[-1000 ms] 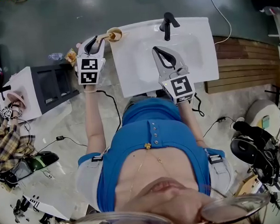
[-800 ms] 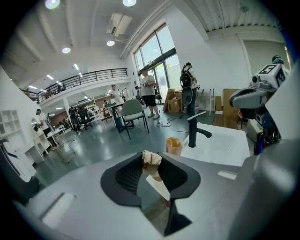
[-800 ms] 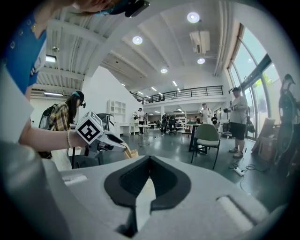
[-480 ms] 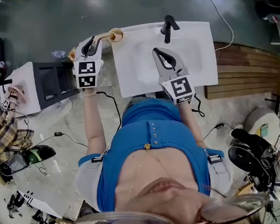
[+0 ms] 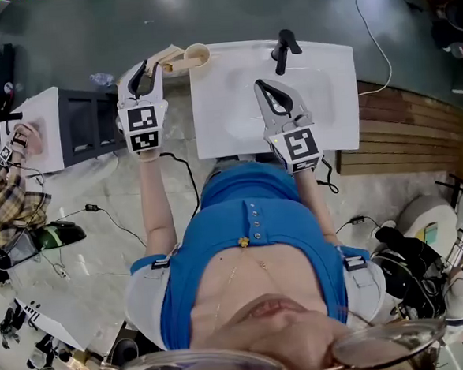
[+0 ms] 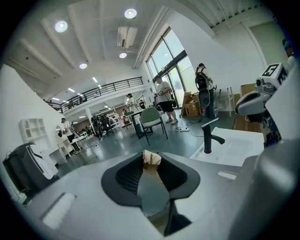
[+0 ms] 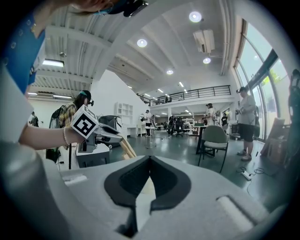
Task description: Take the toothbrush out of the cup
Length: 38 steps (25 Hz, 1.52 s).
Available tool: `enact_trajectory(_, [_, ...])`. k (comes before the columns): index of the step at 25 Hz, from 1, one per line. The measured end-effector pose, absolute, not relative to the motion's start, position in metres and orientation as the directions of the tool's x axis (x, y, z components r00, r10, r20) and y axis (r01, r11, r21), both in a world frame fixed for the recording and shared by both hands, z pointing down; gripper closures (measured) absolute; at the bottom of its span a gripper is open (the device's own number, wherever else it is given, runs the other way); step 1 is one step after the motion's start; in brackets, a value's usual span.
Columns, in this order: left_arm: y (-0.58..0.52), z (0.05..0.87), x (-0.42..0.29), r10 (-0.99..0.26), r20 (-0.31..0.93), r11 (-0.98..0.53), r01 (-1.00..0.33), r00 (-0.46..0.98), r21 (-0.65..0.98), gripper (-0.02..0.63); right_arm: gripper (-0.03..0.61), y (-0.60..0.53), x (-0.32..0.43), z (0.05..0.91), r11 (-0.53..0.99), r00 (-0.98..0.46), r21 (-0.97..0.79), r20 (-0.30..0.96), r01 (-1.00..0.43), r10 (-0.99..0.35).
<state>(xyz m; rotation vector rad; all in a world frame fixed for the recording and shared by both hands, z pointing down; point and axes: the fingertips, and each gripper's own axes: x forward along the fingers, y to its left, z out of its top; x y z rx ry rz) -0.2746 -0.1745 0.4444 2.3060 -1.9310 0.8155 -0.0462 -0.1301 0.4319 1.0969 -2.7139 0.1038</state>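
We see the left gripper [image 6: 151, 167] clamped on the tan toothbrush [image 5: 167, 60], which slants from its jaw tips toward the cup [image 5: 197, 56] at the sink's [image 5: 334, 129] far left corner (whether its far end is clear of the rim we cannot tell). The right gripper [image 7: 148, 159] hangs over the basin, jaws together and empty.

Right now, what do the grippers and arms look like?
Both the left gripper and right gripper are light grey with black looped jaws, each bearing a black-and-white marker cube and trailing a black cable. Sleeves are short and pale.
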Motion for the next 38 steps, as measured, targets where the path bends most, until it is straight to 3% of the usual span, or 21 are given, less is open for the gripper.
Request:
enact_trajectory(8, [-0.151, 0.425, -0.278, -0.946, 0.32, -0.134, -0.958, 0.047, -0.254, 0.517, 0.577, -0.127, -0.046, 0.433, 0.753, -0.733, 0.015, 0.219, -0.658, -0.644])
enact_trajectory(18, [-0.125, 0.405, -0.263, -0.965, 0.25, -0.115, -0.982, 0.075, -0.15, 0.52, 0.577, -0.128, -0.052, 0.435, 0.789, -0.767, 0.014, 0.222, -0.614, -0.601])
enact_trajectory(28, [-0.102, 0.418, -0.248, -0.961, 0.266, -0.097, -0.991, 0.069, -0.095, 0.52, 0.577, -0.125, -0.055, 0.436, 0.818, -0.795, 0.011, 0.226, -0.575, -0.562])
enact_trajectory(38, [-0.085, 0.453, -0.246, -0.931, 0.365, -0.081, -0.989, 0.032, -0.12, 0.52, 0.577, -0.122, -0.061, 0.437, 0.836, -0.814, 0.0, 0.229, -0.549, -0.534])
